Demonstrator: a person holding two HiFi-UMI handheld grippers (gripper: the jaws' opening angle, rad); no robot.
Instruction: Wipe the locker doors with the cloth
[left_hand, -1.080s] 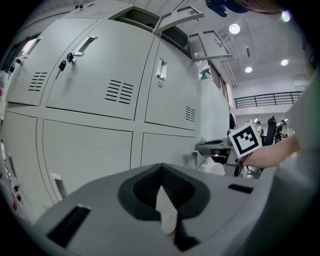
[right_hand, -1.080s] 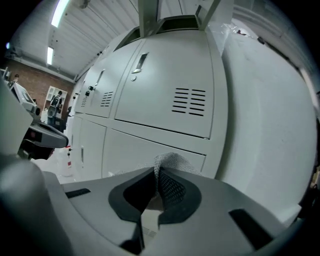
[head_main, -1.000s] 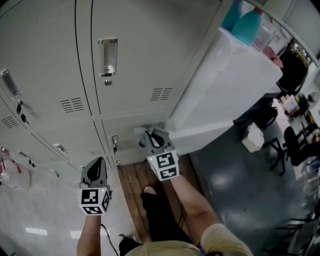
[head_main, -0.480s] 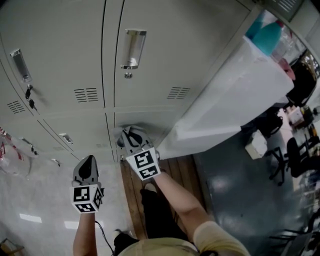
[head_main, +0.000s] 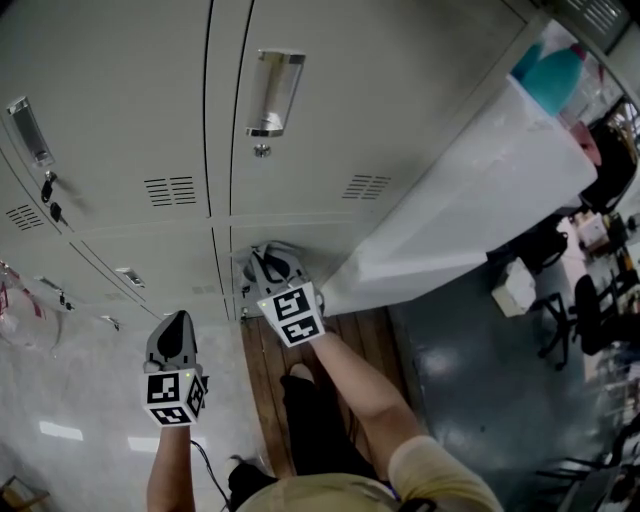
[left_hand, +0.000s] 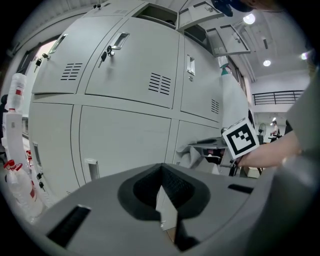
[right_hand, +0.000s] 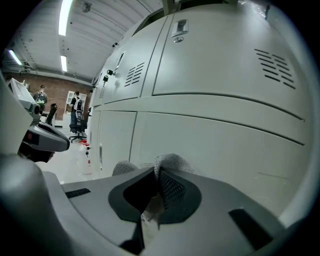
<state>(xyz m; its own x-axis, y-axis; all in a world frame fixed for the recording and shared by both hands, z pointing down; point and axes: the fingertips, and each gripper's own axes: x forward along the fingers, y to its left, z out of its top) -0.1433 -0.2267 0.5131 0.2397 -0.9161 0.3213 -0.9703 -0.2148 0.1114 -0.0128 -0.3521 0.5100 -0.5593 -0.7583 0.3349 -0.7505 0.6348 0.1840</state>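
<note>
Lower left of the head view: left gripper (head_main: 178, 328) hangs clear of the lockers, jaws pressed together with nothing between them. Centre of frame: right gripper (head_main: 268, 268) pinches the grey cloth (head_main: 252, 262). The cloth bunches out past the jaw tips and lies against the lower locker door (head_main: 300, 240), just under the seam below the vented upper door (head_main: 340, 130). Recessed handle (head_main: 272, 92) at upper centre. White-covered bench (head_main: 470, 200) butts against the lockers at right, with a teal bottle (head_main: 555, 75) on top at upper right.
</note>
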